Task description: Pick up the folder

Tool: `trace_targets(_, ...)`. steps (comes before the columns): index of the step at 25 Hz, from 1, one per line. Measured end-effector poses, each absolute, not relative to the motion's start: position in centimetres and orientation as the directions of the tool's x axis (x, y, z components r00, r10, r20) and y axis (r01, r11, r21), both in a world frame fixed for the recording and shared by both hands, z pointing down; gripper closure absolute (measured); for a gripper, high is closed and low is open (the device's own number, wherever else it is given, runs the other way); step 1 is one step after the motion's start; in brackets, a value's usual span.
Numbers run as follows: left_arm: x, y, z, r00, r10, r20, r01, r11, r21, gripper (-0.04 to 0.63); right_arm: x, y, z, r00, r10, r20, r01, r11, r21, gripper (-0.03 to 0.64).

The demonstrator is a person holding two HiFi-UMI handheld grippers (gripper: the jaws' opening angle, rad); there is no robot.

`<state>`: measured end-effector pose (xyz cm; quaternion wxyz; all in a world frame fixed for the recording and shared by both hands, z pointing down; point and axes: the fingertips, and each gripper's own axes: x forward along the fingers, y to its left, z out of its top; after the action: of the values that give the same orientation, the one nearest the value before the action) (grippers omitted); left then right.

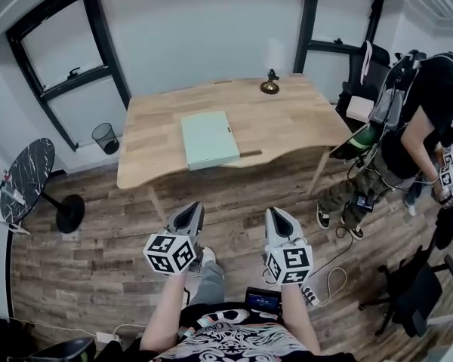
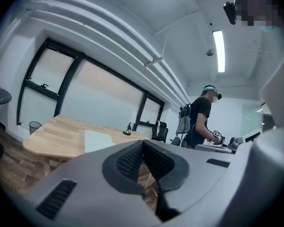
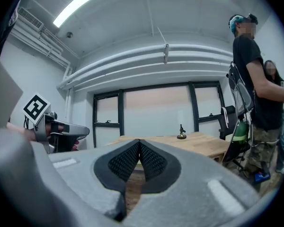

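A pale green folder (image 1: 209,139) lies flat on the wooden table (image 1: 151,111), near its front edge; the left gripper view shows the folder (image 2: 97,140) too. Both grippers hang in the air well short of the table, over the wooden floor. My left gripper (image 1: 194,208) is shut with nothing in it, its tips (image 2: 142,141) meeting. My right gripper (image 1: 275,211) is also shut and empty, its tips (image 3: 139,140) pressed together. The left gripper (image 3: 61,129) shows at the left of the right gripper view. The folder is hidden behind the jaws in the right gripper view.
A small brass figurine (image 1: 269,84) stands at the table's far edge. A person (image 1: 408,138) stands right of the table beside an office chair (image 1: 362,78). A round black side table (image 1: 26,179) and a wire bin (image 1: 104,136) sit at the left. Cables (image 1: 328,277) lie on the floor.
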<state>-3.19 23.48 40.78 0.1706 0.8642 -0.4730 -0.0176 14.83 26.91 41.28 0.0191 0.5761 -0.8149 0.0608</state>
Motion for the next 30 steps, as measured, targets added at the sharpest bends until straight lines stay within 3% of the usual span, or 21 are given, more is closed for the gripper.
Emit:
trace_targets(12,-8.2,3.7,44.5,0.433,-0.864,0.258,-0.894,-0.374,0.249,0.588,11.7,6.8,44.0,-0.362,-0.913,0.187,-0.932,0.348,-0.104,0.612)
trace_targets(20,-12.6,-8.6,48.2,0.414,-0.852,0.321,-0.894,-0.315,0.317,0.588,8.9,-6.5,47.5,-0.353,-0.883,0.308,-0.935,0.336,-0.108,0.612)
trace_targets(30,-13.8,-15.5,52.4,0.411,-0.823,0.392,-0.897,-0.289,0.335,0.588,8.0,-12.8,50.2,-0.326,-0.859,0.394,-0.945,0.307,-0.111,0.612)
